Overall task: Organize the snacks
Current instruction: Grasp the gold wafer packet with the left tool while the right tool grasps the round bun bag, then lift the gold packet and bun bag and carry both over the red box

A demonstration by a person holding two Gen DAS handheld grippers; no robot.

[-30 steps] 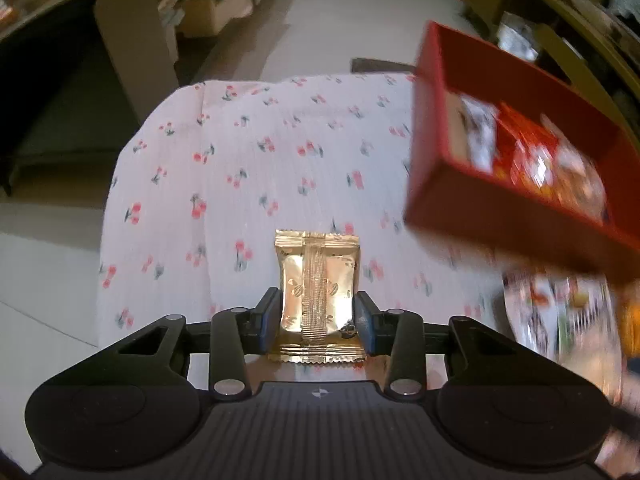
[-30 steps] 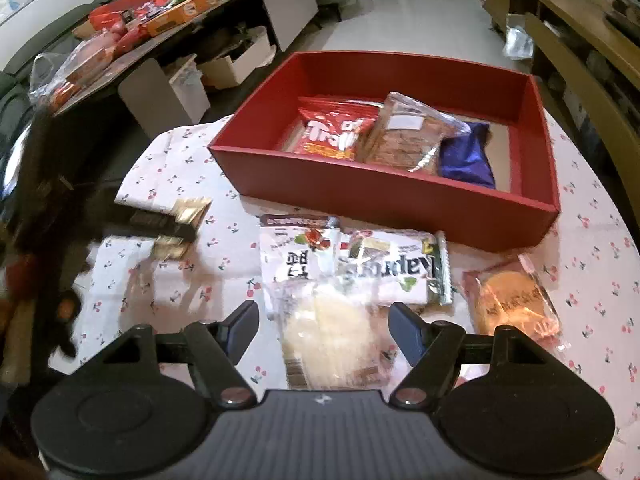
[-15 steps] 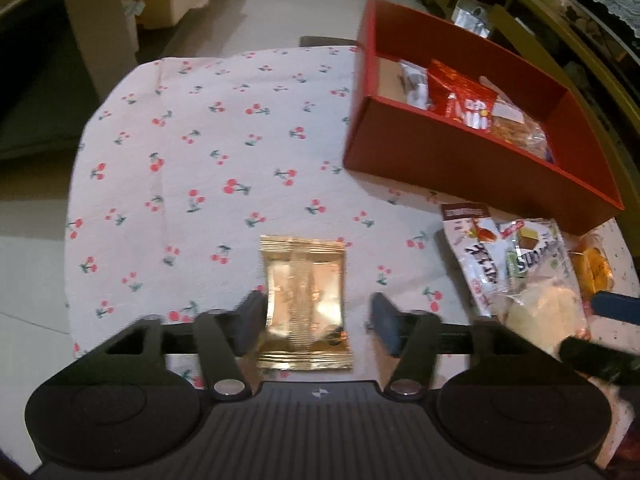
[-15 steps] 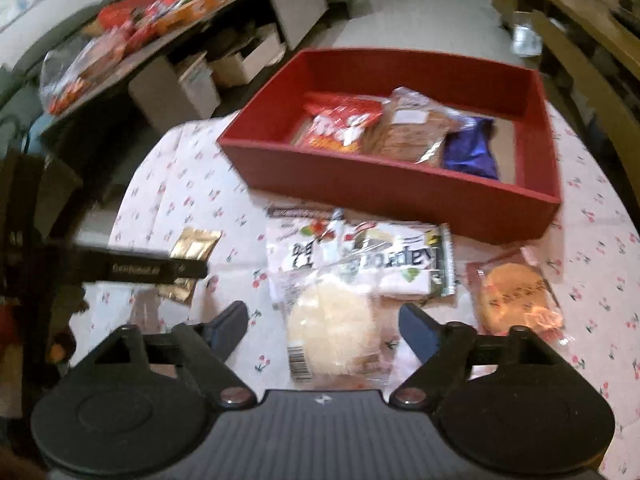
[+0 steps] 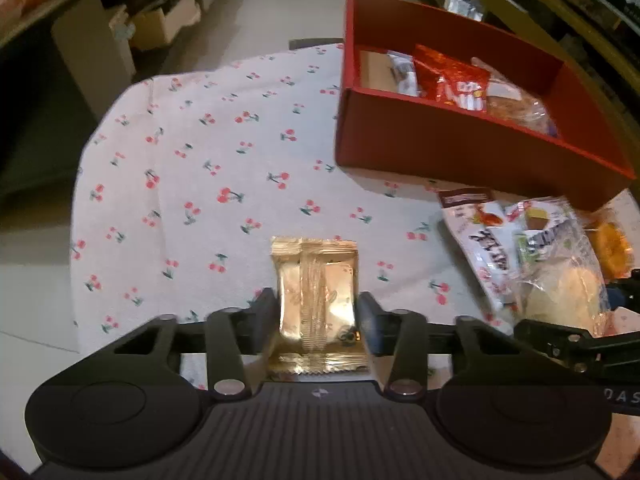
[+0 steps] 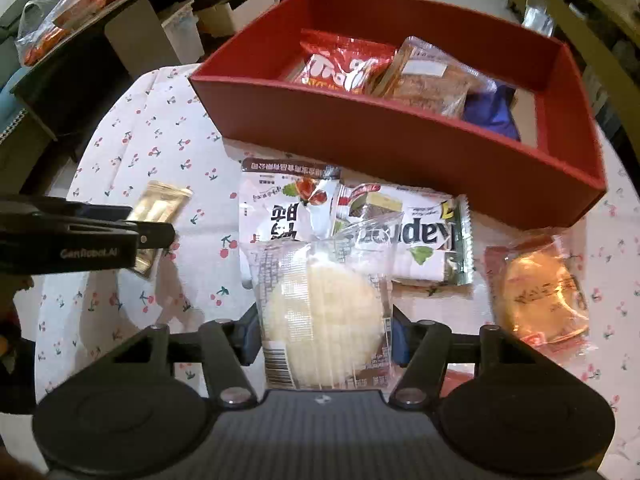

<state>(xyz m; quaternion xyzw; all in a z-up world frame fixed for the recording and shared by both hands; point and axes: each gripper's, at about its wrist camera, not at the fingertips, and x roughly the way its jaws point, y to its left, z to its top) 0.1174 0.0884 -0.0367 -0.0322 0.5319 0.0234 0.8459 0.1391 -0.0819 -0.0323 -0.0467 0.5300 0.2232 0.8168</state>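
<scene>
My left gripper (image 5: 317, 309) is shut on a gold foil snack packet (image 5: 316, 296) low over the cherry-print tablecloth (image 5: 224, 168). The packet also shows in the right wrist view (image 6: 158, 210), behind the left gripper's finger. My right gripper (image 6: 322, 332) is shut on a clear packet with a round pale cake (image 6: 322, 312). A red box (image 6: 400, 136) stands behind and holds a red chip bag (image 6: 344, 64), a clear pastry pack (image 6: 432, 76) and a blue packet (image 6: 490, 114). In the left wrist view the box (image 5: 440, 152) is at upper right.
White snack bags (image 6: 352, 216) lie between the cake packet and the box. An orange cake packet (image 6: 540, 296) lies at the right. Cardboard boxes (image 6: 228, 12) and a shelf with more snacks (image 6: 80, 4) stand beyond the table's far left edge.
My left gripper opened on the gold packet half a second ago and has closed on it again. My right gripper has moved in and closed on the round cake packet.
</scene>
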